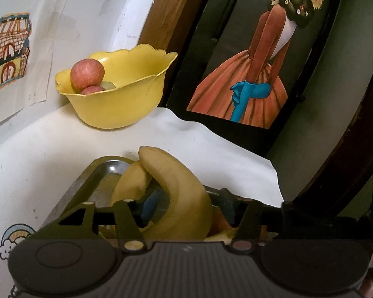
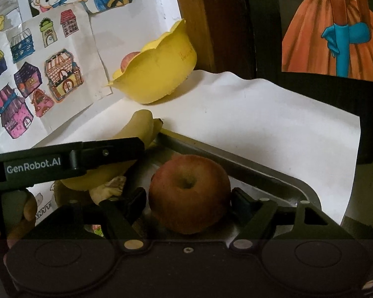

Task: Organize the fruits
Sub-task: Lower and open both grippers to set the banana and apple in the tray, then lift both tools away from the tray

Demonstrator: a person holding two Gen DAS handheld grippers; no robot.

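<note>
1. The left gripper (image 1: 186, 206) is pinching a yellow banana (image 1: 181, 193); its blue pads are pressing in on both sides of the fruit, just over the metal tray (image 1: 104, 171). A second banana (image 1: 134, 183) is leaning right against the held one.
2. The right gripper (image 2: 189, 203) is closing around a red apple (image 2: 189, 193), which is sitting in the tray (image 2: 273, 173) stem dimple up. Both fingers are touching the apple's sides, so I'd call it pinched.
3. From the right wrist view, the left gripper's black arm with the GenRobot.AI label is crossing over the bananas (image 2: 139, 129) at the tray's far left end.
4. The yellow bowl (image 1: 126, 94) is sitting at the back of the white-covered worktop (image 1: 49, 149), against the wall by the kids' drawings (image 2: 37, 74). It's holding two apples (image 1: 87, 73), with something pale behind them I can't make out.
</note>
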